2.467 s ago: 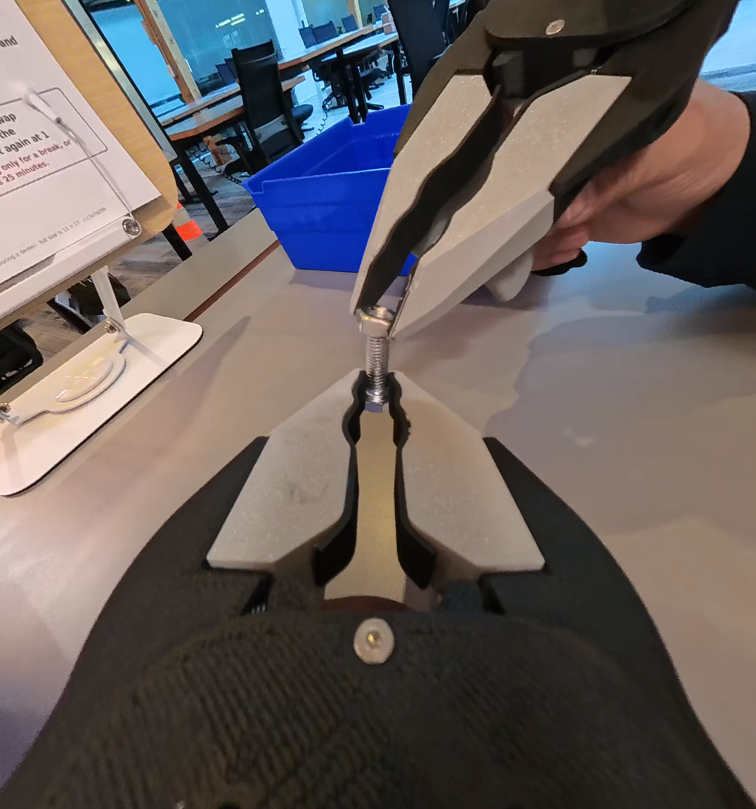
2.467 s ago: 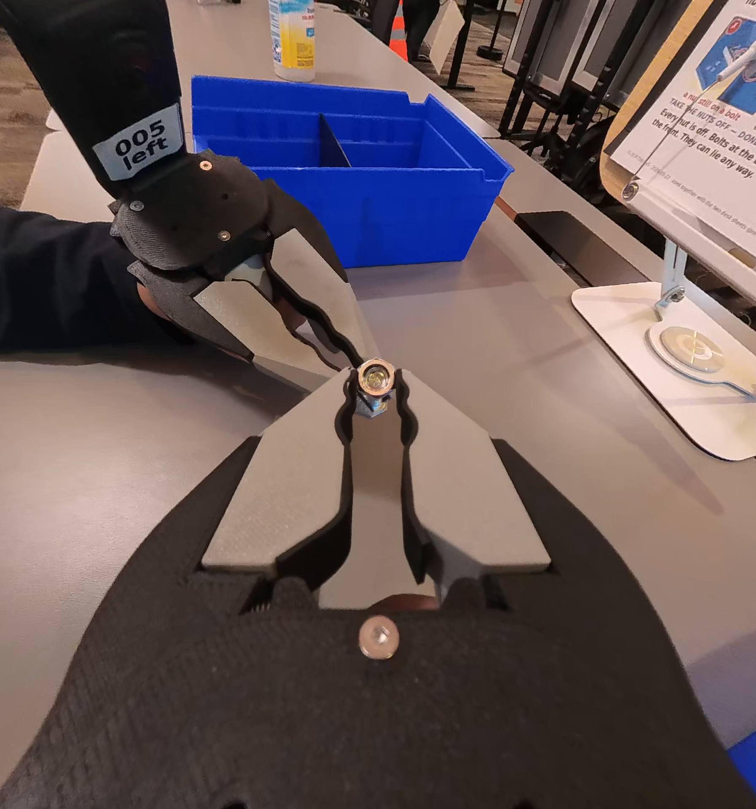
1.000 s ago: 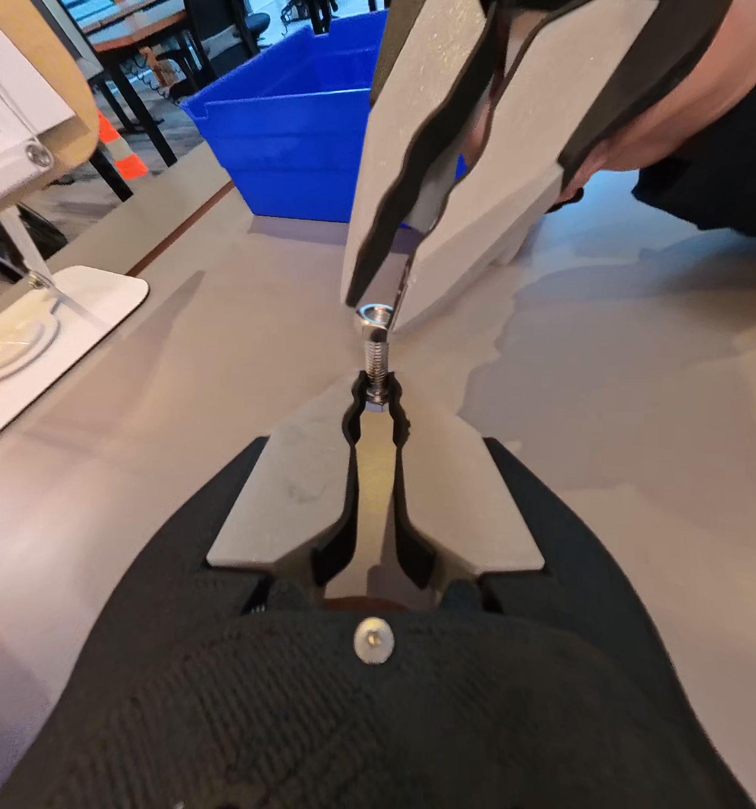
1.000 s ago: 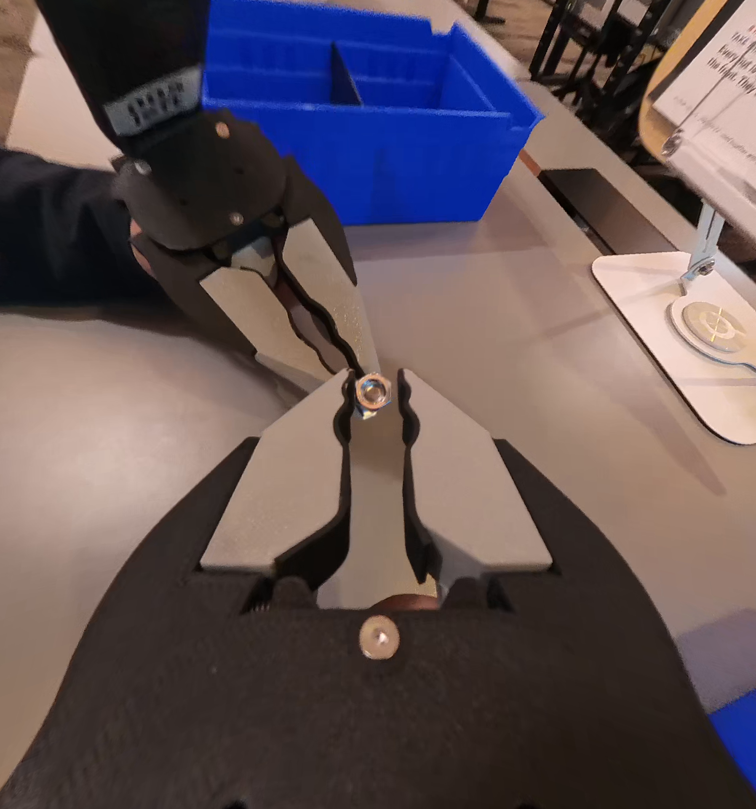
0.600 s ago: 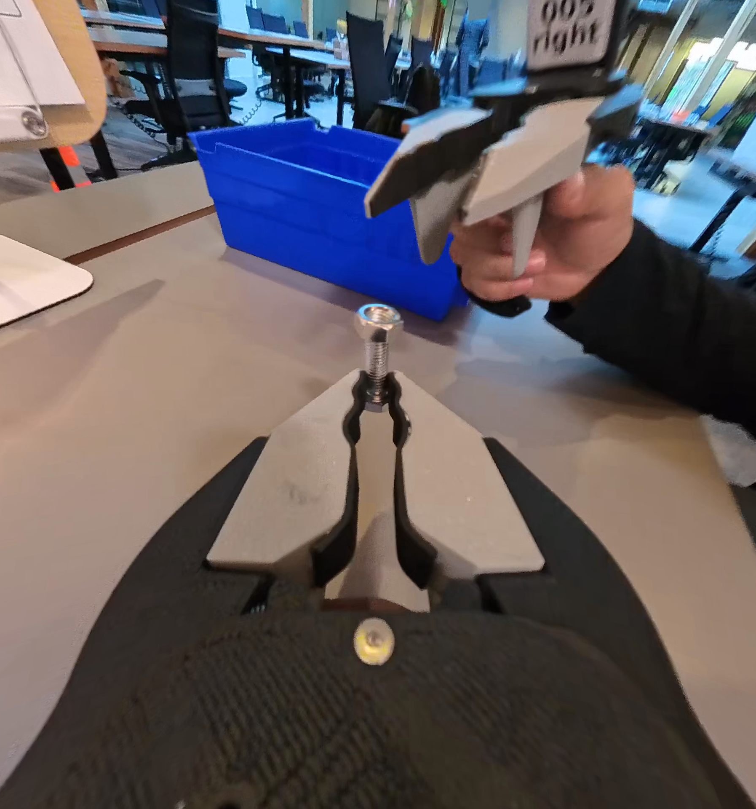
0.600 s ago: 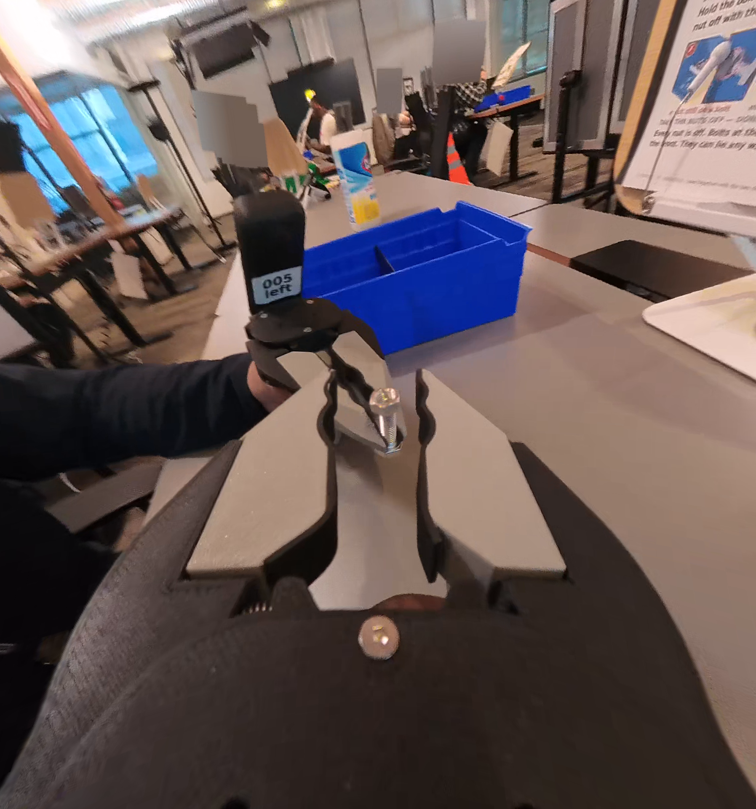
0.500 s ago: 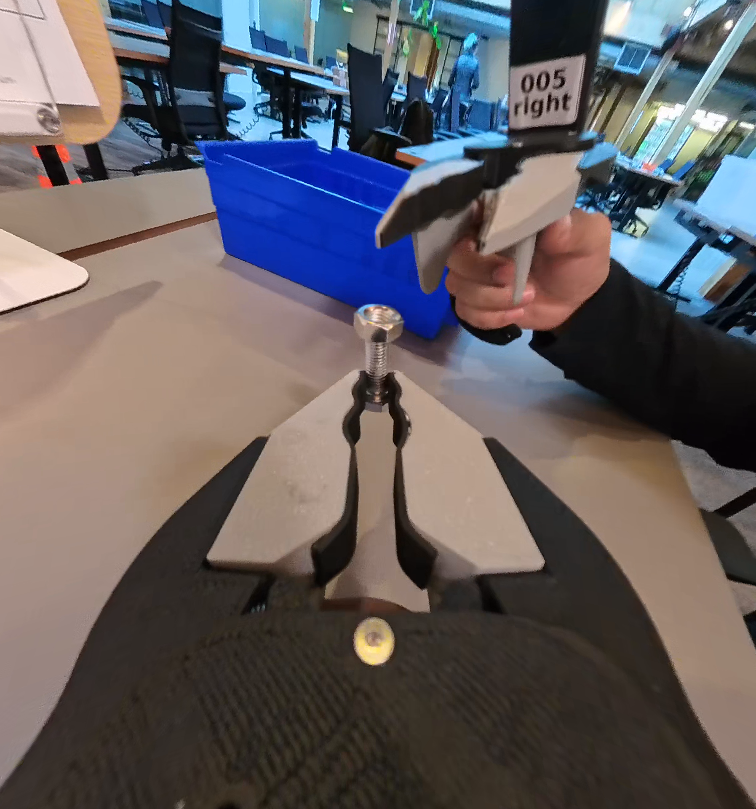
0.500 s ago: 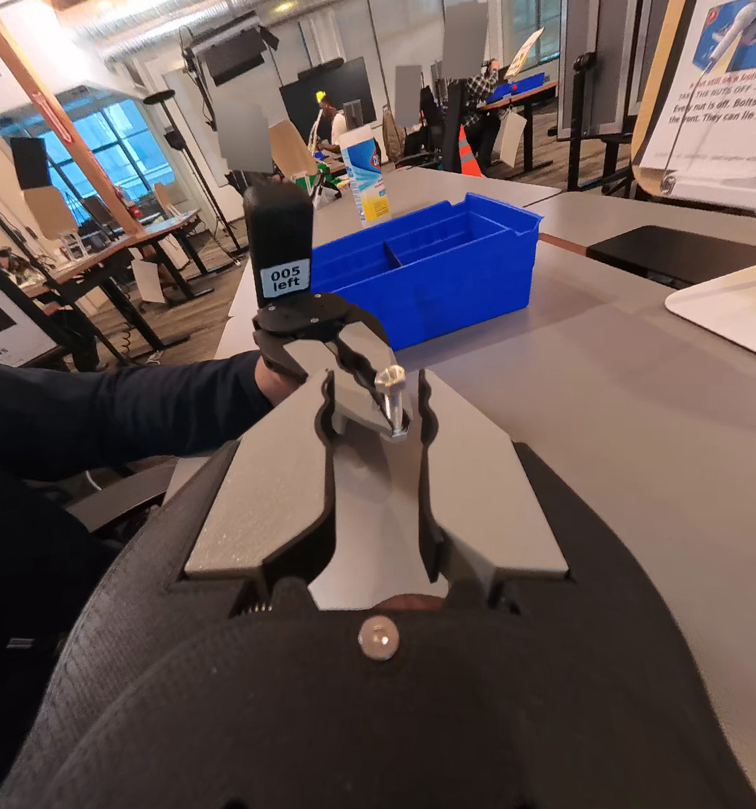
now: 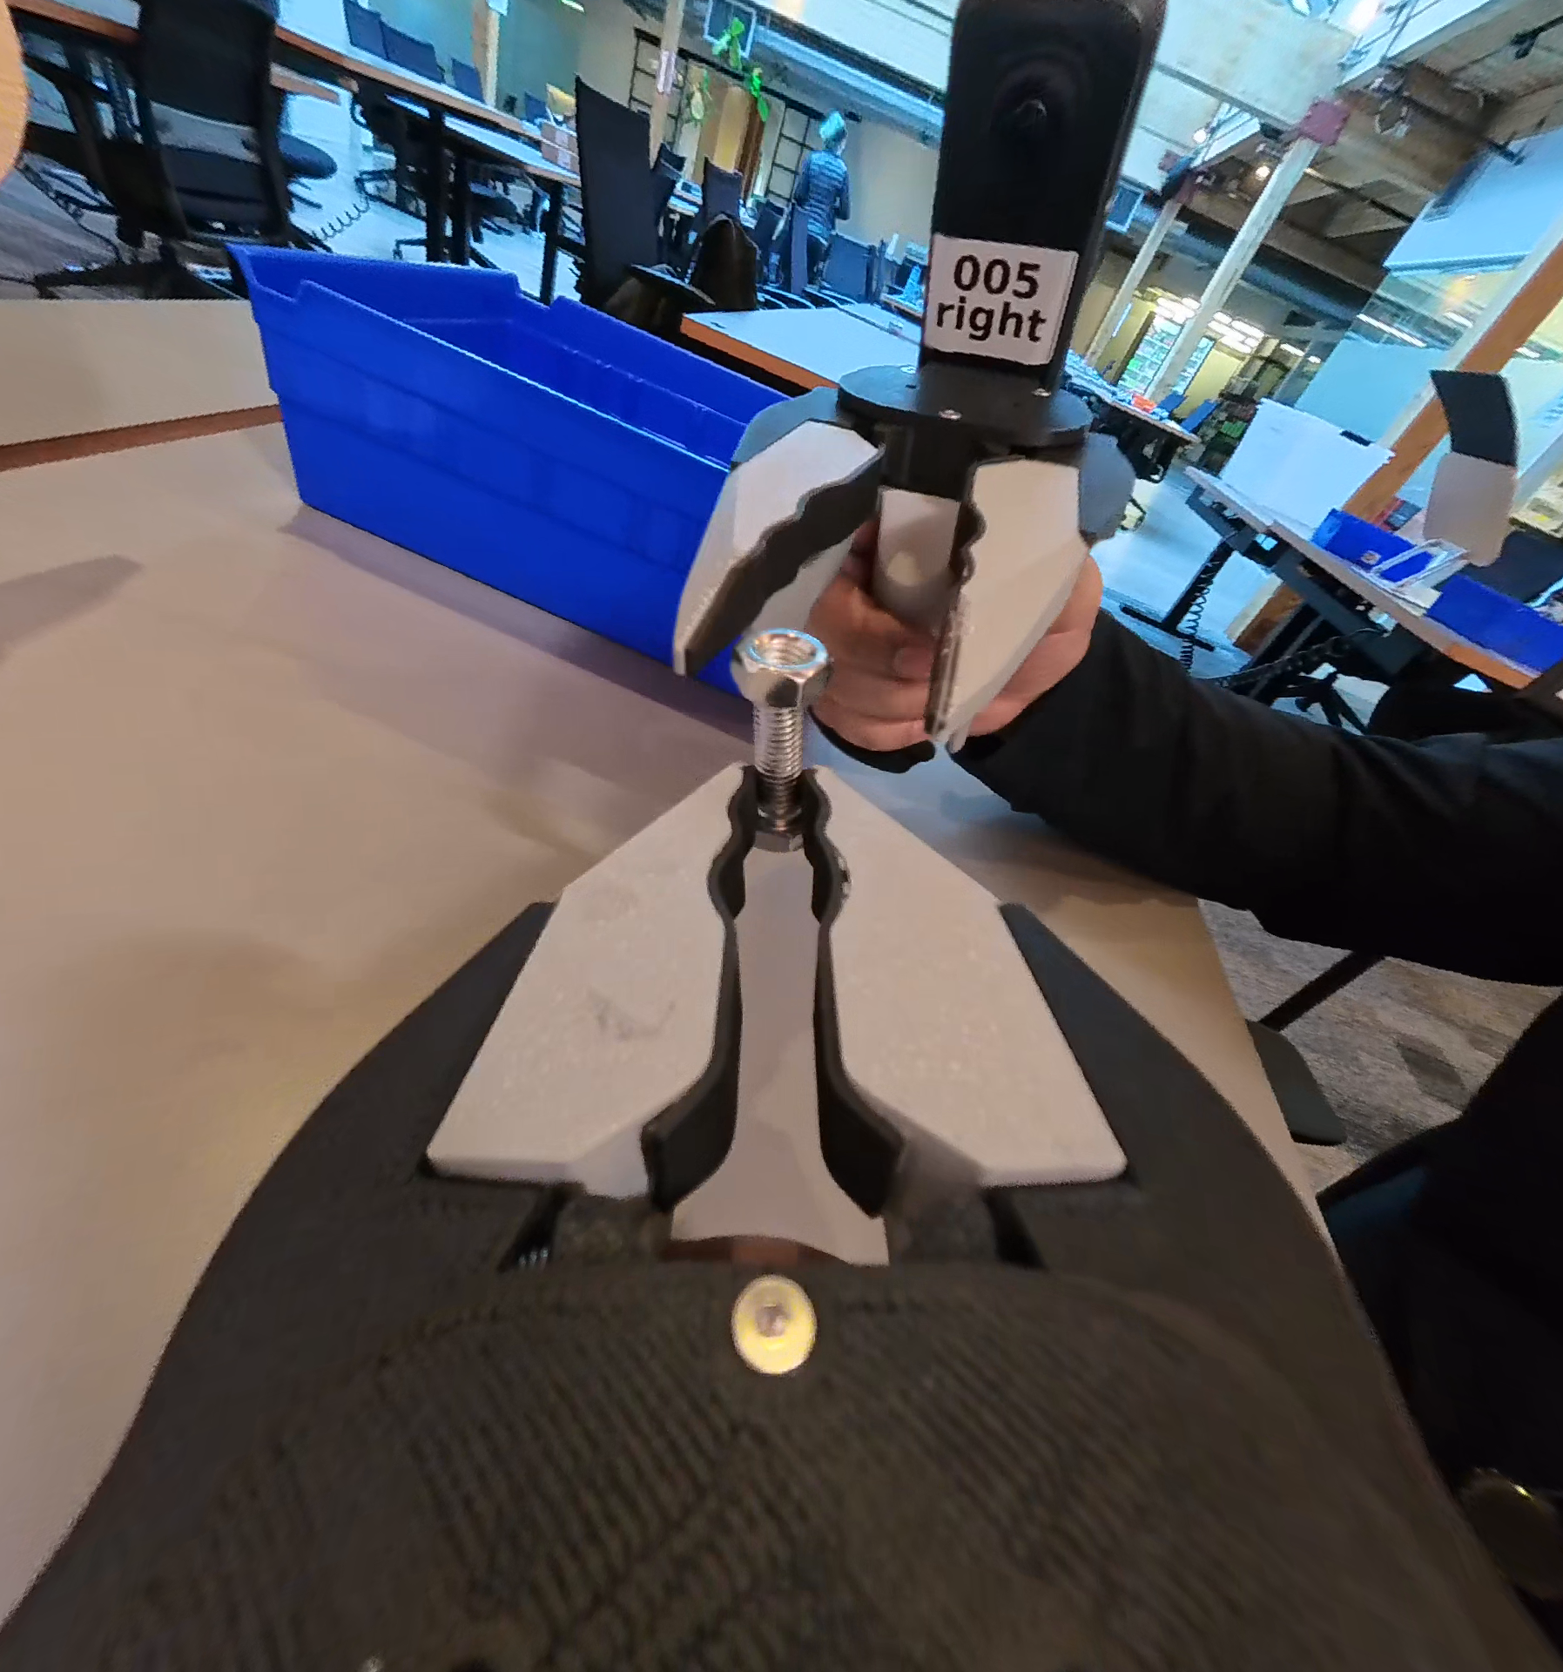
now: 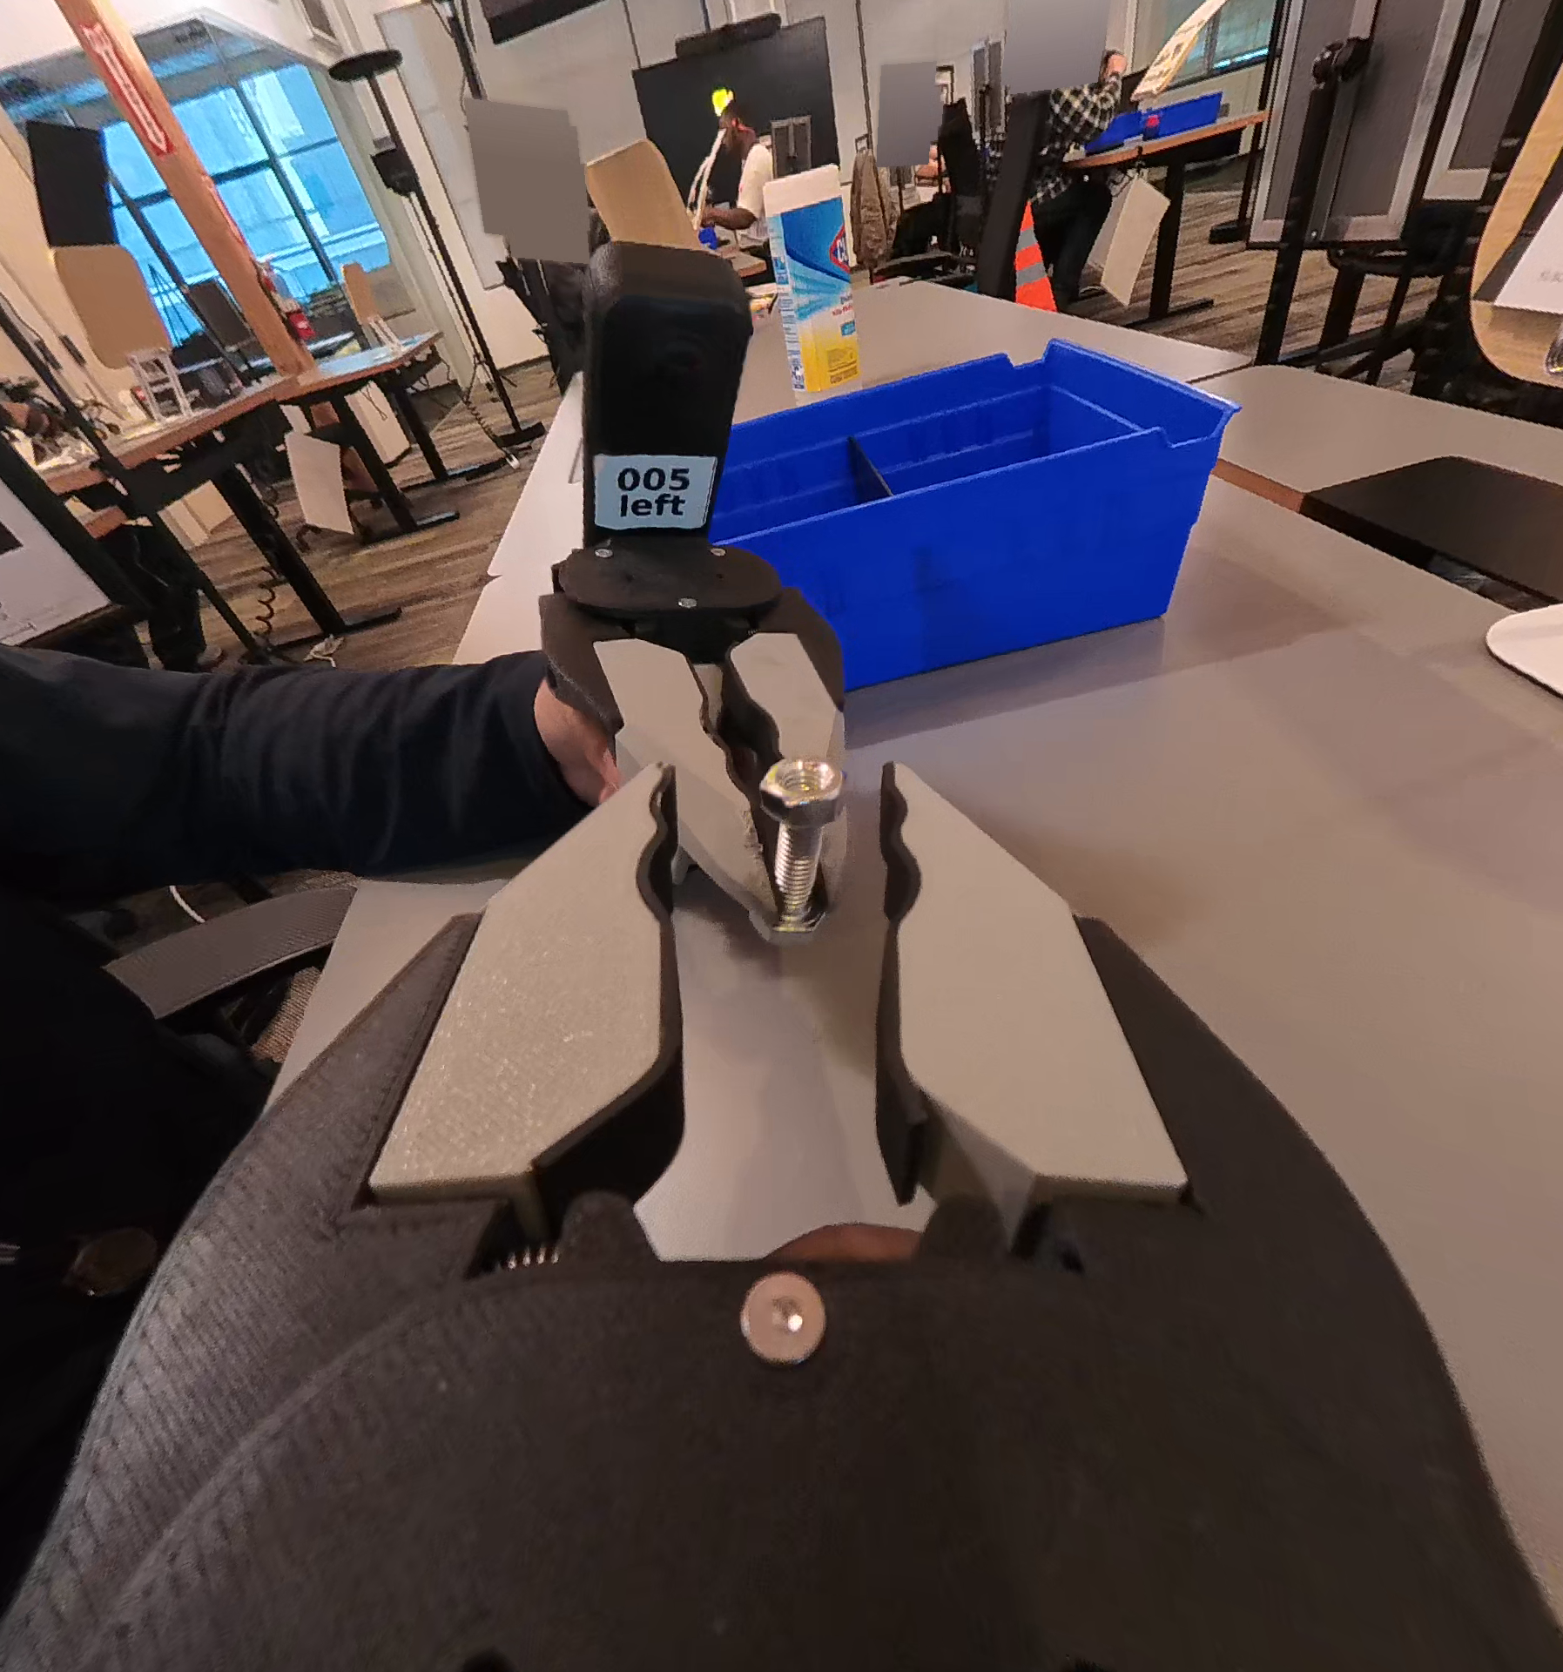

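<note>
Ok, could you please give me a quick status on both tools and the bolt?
Left tool shut on bolt, upright, nut at top. Right tool open, apart from the nut. Blue bin behind, nothing between.

Both views are bright and evenly lit from overhead, with daylight through the far windows (image 10: 244, 217). The tabletop (image 9: 216, 814) carries a dull sheen and soft, faint shadows. The steel bolt (image 9: 779, 715) glints sharply and stands in crisp focus. Wide-angle distortion bends the edges. The foreground gripper bodies are slightly soft, and the blue bin (image 9: 488, 452) shows mild blur.
</note>
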The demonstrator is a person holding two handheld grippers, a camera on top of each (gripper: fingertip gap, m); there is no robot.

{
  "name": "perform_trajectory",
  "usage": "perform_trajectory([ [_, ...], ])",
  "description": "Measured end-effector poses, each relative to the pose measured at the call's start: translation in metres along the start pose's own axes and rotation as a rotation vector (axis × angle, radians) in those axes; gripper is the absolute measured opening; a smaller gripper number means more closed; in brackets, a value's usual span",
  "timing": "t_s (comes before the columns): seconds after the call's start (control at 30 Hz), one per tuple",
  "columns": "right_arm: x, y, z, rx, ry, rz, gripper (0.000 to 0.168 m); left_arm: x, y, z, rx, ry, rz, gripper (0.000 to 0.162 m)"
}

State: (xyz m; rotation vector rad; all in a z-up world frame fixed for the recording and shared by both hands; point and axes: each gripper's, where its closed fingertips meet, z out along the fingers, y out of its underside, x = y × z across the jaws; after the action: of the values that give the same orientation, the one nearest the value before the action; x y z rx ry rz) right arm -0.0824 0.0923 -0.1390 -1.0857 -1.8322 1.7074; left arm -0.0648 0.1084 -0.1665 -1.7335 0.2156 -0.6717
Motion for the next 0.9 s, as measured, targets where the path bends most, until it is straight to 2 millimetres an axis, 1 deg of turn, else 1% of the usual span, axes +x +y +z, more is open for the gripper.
perform_trajectory([
  [0.1,-0.003,-0.001,0.001,0.007,-0.022,0.004,0.047,0.005,0.002,0.002,-0.013,0.016,0.020,0.007],
  [0.23,-0.005,0.000,0.002,0.001,-0.019,-0.019,0.046,0.009,0.001,0.003,-0.010,0.031,0.030,0.006],
  [0.33,-0.003,-0.004,-0.001,0.016,0.006,-0.043,0.037,0.008,0.000,0.002,-0.007,0.025,0.028,0.007],
  [0.47,-0.001,-0.007,-0.005,0.030,0.002,-0.022,0.036,0.006,0.000,0.002,-0.001,0.022,0.016,0.007],
  [0.57,0.001,-0.004,-0.005,0.018,0.006,-0.028,0.028,0.006,0.000,0.002,-0.007,0.021,0.022,0.007],
  [0.67,0.000,0.000,-0.003,-0.005,0.009,-0.042,0.016,0.007,0.001,0.003,-0.013,0.020,0.032,0.007],
  [0.77,0.002,0.002,-0.002,-0.021,0.028,-0.040,0.016,0.006,0.002,0.003,-0.020,0.007,0.039,0.007],
  [0.9,0.006,0.004,-0.001,-0.031,0.035,0.017,0.016,0.001,0.004,0.003,-0.033,-0.039,0.078,0.007],
])
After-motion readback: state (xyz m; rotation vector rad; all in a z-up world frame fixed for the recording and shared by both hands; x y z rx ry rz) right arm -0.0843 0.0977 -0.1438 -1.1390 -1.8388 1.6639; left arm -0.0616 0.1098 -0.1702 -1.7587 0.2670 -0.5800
